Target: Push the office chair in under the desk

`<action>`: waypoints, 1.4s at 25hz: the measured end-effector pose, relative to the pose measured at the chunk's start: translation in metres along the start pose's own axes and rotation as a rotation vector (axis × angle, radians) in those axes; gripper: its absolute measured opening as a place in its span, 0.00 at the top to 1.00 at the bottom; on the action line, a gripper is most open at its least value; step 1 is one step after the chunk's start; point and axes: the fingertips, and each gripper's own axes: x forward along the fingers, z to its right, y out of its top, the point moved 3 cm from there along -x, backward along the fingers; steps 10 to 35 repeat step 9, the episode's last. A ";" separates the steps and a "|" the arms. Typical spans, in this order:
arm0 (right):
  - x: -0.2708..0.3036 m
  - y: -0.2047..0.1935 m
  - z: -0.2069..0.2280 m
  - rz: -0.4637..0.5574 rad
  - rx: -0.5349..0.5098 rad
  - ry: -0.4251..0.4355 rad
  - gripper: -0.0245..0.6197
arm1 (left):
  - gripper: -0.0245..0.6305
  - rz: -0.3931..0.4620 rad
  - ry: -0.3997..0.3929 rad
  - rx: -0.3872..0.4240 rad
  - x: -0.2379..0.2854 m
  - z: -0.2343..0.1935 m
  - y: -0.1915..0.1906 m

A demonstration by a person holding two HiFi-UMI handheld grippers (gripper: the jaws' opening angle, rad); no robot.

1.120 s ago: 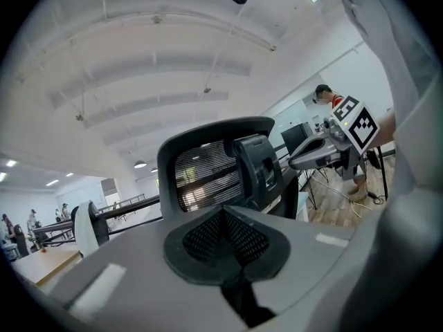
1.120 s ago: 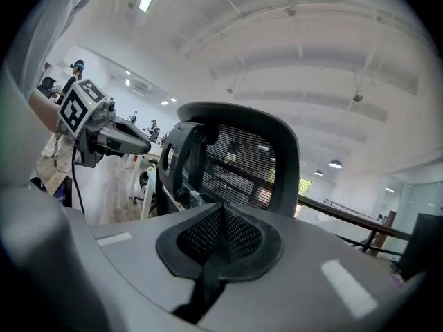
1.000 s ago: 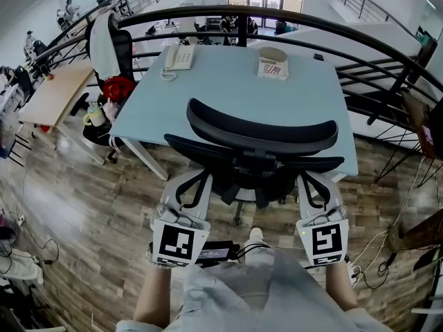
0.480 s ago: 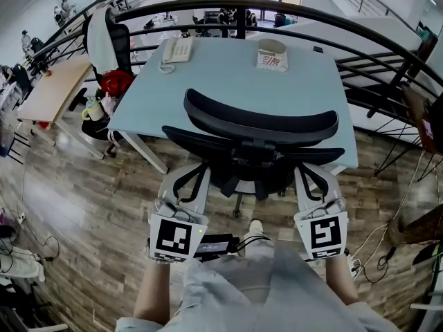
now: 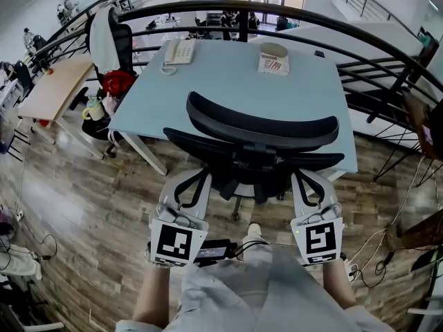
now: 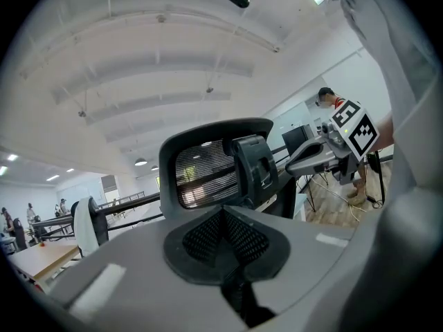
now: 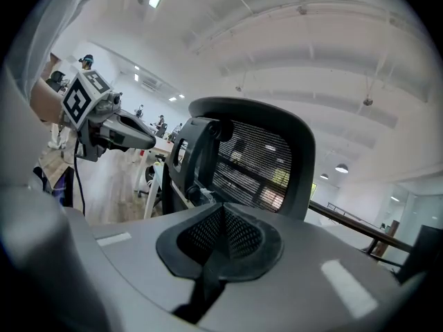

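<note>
A black mesh-backed office chair (image 5: 261, 126) stands at the front edge of a pale blue desk (image 5: 228, 81), its seat partly under the top. My left gripper (image 5: 188, 180) and right gripper (image 5: 306, 178) flank the chair's back, tips up at its lower black crossbar; I cannot tell if they touch it. Both are shut with nothing between the jaws. The left gripper view shows shut pads (image 6: 223, 216) below the chair's back (image 6: 208, 171), with the right gripper (image 6: 325, 154) to the side. The right gripper view shows shut pads (image 7: 223, 216), the chair (image 7: 256, 164) and the left gripper (image 7: 118, 133).
On the desk are a white telephone (image 5: 178, 52) and a small box with a cup (image 5: 273, 61). A black curved railing (image 5: 387, 54) runs behind and to the right. Another chair with a white garment (image 5: 107, 40) and a wooden table (image 5: 55, 92) stand left. Cables (image 5: 374, 254) lie on the floor.
Chair and both grippers have hardly moved; only the head view has shifted slightly. Both grippers stay shut.
</note>
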 end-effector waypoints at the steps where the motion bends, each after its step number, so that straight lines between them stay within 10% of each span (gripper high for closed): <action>1: 0.000 0.000 0.000 -0.003 -0.001 0.001 0.95 | 0.96 0.000 -0.001 0.000 0.000 0.000 0.000; 35: -0.004 -0.009 -0.003 -0.034 -0.001 0.008 0.95 | 0.96 -0.028 -0.022 0.001 -0.001 0.010 -0.004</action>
